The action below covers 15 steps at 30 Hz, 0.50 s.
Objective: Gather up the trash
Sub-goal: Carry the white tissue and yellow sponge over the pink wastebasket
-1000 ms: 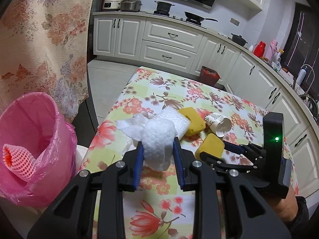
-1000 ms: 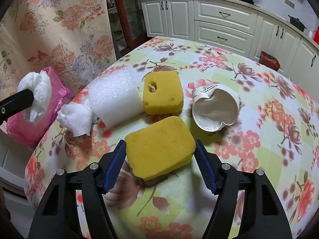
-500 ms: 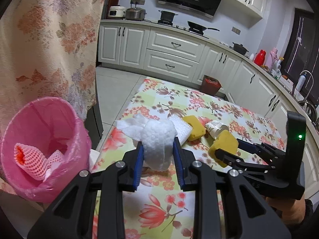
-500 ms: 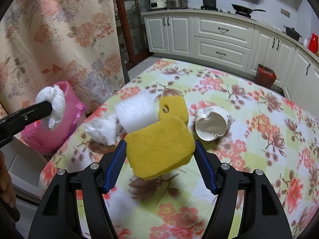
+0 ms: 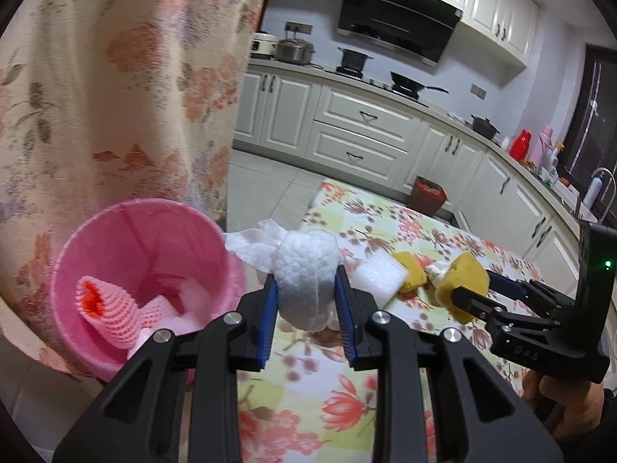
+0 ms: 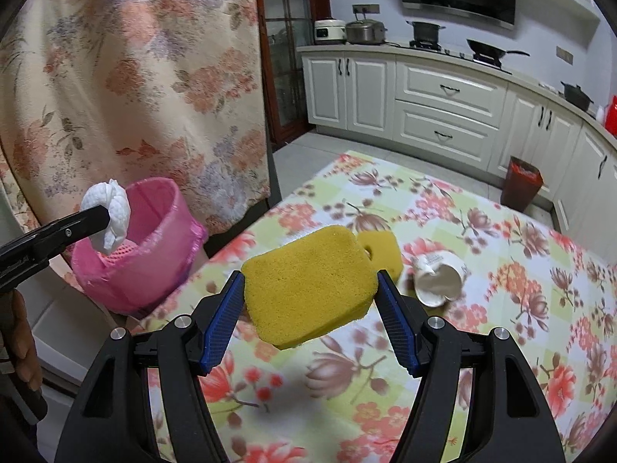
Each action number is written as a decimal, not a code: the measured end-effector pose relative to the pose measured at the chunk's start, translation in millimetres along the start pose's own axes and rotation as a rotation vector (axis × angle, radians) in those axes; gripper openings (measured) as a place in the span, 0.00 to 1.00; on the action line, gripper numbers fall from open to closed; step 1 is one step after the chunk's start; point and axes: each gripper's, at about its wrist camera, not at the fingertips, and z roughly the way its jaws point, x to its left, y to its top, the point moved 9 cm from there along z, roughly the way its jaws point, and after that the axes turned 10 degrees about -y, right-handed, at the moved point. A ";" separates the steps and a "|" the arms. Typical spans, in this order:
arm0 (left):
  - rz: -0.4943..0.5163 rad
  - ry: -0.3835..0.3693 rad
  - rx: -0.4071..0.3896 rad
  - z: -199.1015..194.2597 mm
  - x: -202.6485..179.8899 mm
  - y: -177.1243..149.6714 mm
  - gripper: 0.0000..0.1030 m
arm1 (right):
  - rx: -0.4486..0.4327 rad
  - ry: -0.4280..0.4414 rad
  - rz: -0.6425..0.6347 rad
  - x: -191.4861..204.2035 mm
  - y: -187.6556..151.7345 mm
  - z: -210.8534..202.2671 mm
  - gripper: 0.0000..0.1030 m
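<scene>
The left claw [image 5: 306,301] is clamped on a tissue wad [image 5: 306,266], the right claw [image 6: 310,305] on a yellow sponge [image 6: 308,289]. Carry each fully over the pink bin [image 5: 96,239], left of the worktop [image 6: 501,308], before letting go.

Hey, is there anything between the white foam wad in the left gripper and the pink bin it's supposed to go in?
Nothing visible. The left gripper holds the foam wad beside the bin, whose mouth is open, with only a pink foam net lying inside. The right gripper, with its sponge, is over the table, off that path.
</scene>
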 end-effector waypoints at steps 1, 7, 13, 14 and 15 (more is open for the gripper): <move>-0.007 0.007 -0.008 -4.6 5.6 1.4 0.27 | -0.005 0.004 -0.005 4.9 2.9 -1.6 0.63; -0.035 0.039 -0.042 -26.3 30.4 5.6 0.27 | -0.031 0.028 -0.032 33.4 19.0 -9.0 0.63; -0.062 0.073 -0.076 -46.3 57.1 11.1 0.27 | -0.050 0.053 -0.064 64.3 32.4 -13.6 0.63; -0.067 0.080 -0.082 -49.9 62.3 12.0 0.27 | -0.052 0.058 -0.068 69.1 34.5 -14.1 0.63; -0.071 0.086 -0.088 -53.1 67.4 12.7 0.27 | -0.054 0.060 -0.071 72.9 36.0 -14.8 0.63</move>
